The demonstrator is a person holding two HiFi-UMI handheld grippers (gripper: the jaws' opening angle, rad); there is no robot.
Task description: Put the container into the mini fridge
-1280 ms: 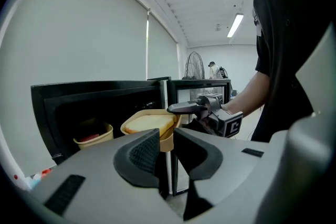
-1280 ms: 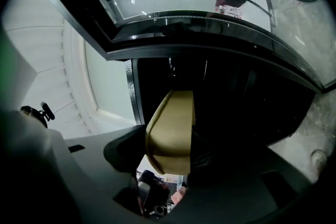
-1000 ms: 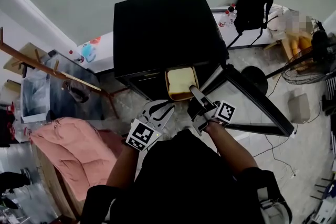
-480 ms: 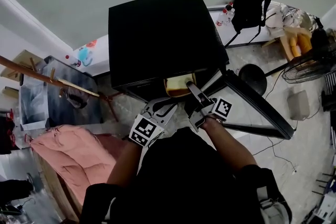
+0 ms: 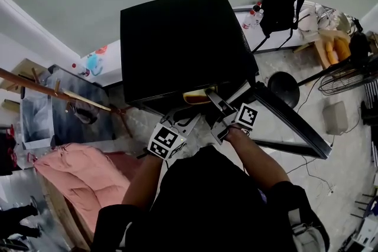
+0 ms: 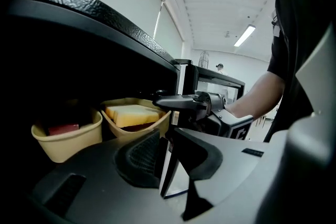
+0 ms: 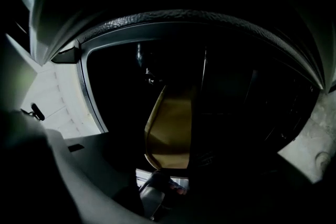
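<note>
Mini fridge (image 5: 177,38) mouth faces 6 o'clock, door (image 5: 289,121) swung out to 4 o'clock, with a wedge of tiled floor between them. Inside, 1 other tub (image 6: 65,139) sits just beside the container (image 5: 198,95), at its 9 o'clock. Container is mostly under the fridge's top edge. Right tongs (image 5: 211,97) are wide and clamped on the container. Left tongs (image 5: 184,118) at 7 o'clock show a narrow gap and hold nothing.

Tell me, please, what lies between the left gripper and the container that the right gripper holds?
Nothing: the left gripper view shows the stretch from the left gripper to the container bare.
</note>
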